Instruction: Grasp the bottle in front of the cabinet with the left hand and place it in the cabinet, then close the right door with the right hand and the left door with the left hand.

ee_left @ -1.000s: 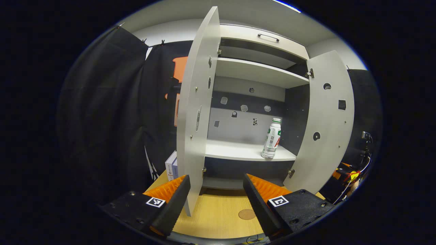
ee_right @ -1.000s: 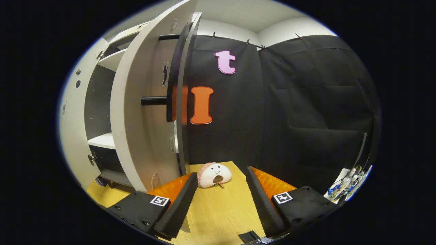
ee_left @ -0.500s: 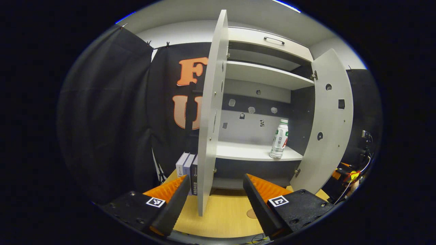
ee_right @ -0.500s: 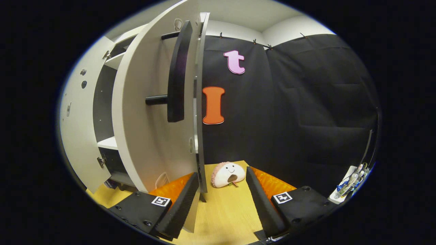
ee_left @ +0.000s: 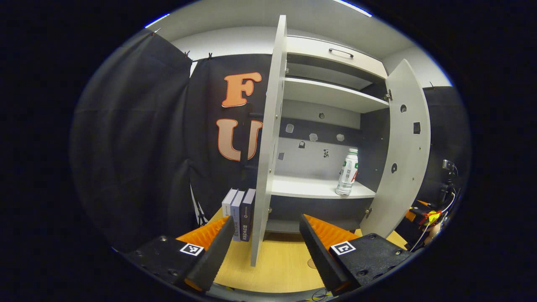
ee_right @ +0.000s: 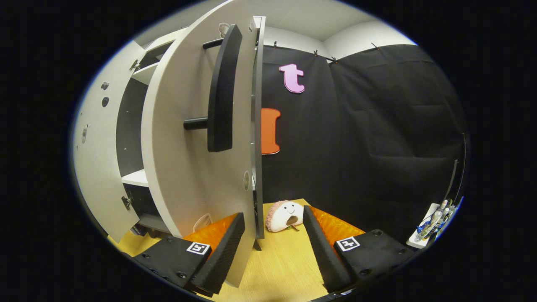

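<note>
Bottle [ee_left: 348, 172] stands inside the cabinet [ee_left: 331, 94] (placement done). Both tools, left [ee_left: 261, 247] and right [ee_right: 272, 247], gape empty; the right door [ee_right: 188, 138] has swung slightly, its closing apparently begun.

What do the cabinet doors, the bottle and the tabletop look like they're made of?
Doors: probably laminated board, matte light grey, with flat square edges and drilled holes. Bottle: likely plastic, white and slightly glossy, with a printed label and green cap. Tabletop: wood or wood-look laminate, pale yellow with fine straight grain; which one cannot be told.
</note>
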The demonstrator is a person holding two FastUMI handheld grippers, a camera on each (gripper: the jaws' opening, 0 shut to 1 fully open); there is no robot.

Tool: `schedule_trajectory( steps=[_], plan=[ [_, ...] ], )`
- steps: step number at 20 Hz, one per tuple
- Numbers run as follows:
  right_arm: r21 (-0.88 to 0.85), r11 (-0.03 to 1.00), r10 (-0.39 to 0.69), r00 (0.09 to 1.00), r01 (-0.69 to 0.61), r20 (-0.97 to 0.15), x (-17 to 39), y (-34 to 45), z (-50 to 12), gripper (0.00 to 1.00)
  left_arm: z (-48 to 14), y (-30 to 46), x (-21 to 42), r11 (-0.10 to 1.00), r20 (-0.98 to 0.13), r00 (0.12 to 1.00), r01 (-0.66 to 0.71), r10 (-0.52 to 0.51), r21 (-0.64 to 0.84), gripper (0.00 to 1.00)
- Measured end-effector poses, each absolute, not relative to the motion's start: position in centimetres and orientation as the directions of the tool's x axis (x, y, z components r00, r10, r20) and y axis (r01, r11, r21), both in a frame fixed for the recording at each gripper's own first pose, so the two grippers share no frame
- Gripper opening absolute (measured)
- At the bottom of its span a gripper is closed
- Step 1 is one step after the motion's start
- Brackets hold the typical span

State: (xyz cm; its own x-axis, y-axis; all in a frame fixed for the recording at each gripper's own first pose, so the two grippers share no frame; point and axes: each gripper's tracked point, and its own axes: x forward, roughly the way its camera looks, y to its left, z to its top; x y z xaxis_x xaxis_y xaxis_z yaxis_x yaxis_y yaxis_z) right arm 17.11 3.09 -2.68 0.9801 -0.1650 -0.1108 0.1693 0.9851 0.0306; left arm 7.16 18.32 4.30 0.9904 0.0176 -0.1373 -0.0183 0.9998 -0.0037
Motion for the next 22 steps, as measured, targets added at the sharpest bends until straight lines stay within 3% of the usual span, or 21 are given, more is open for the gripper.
schedule_trajectory(
  steps=[10,11,12,14,15,17,18,19,22],
  plan=[
    [-0.029,0.995,-0.093,0.991,0.091,-0.093,19.5,8.4,-2.0,0.93,2.8,22.4,5.8,0.995,-0.149,0.984,-0.104,0.101,-0.011,0.95],
    [-0.034,0.996,-0.082,0.992,0.080,-0.092,19.9,9.0,-2.0,0.86,2.6,22.8,5.9,0.994,-0.150,0.983,-0.113,0.110,-0.010,0.95],
    [-0.038,0.997,-0.067,0.994,0.064,-0.092,20.3,9.7,-2.1,0.94,2.5,23.4,5.9,0.992,-0.151,0.981,-0.122,0.119,-0.011,0.95],
    [-0.029,0.999,-0.027,0.995,0.024,-0.098,21.1,11.3,-2.4,0.94,1.9,24.5,6.2,0.991,-0.159,0.979,-0.133,0.129,-0.011,0.95],
    [-0.017,1.000,-0.020,0.995,0.018,-0.099,21.3,12.0,-2.3,1.00,1.6,24.7,6.6,0.991,-0.161,0.978,-0.133,0.131,-0.006,0.95],
    [-0.008,1.000,-0.026,0.996,0.026,-0.080,20.9,12.6,-1.6,0.90,1.2,25.1,7.5,0.992,-0.160,0.979,-0.126,0.125,0.007,0.95],
    [-0.009,1.000,-0.029,0.997,0.028,-0.073,20.6,12.7,-1.3,1.00,1.0,25.3,8.1,0.993,-0.159,0.980,-0.122,0.122,0.012,0.95],
    [-0.012,1.000,-0.030,0.997,0.029,-0.068,20.4,12.9,-1.0,0.96,0.9,25.3,8.6,0.993,-0.157,0.980,-0.116,0.118,0.018,0.95],
    [-0.027,0.999,-0.042,0.997,0.041,-0.059,19.3,12.6,-0.1,0.96,0.9,25.8,10.5,0.994,-0.142,0.984,-0.102,0.108,0.045,0.95]
  ],
)
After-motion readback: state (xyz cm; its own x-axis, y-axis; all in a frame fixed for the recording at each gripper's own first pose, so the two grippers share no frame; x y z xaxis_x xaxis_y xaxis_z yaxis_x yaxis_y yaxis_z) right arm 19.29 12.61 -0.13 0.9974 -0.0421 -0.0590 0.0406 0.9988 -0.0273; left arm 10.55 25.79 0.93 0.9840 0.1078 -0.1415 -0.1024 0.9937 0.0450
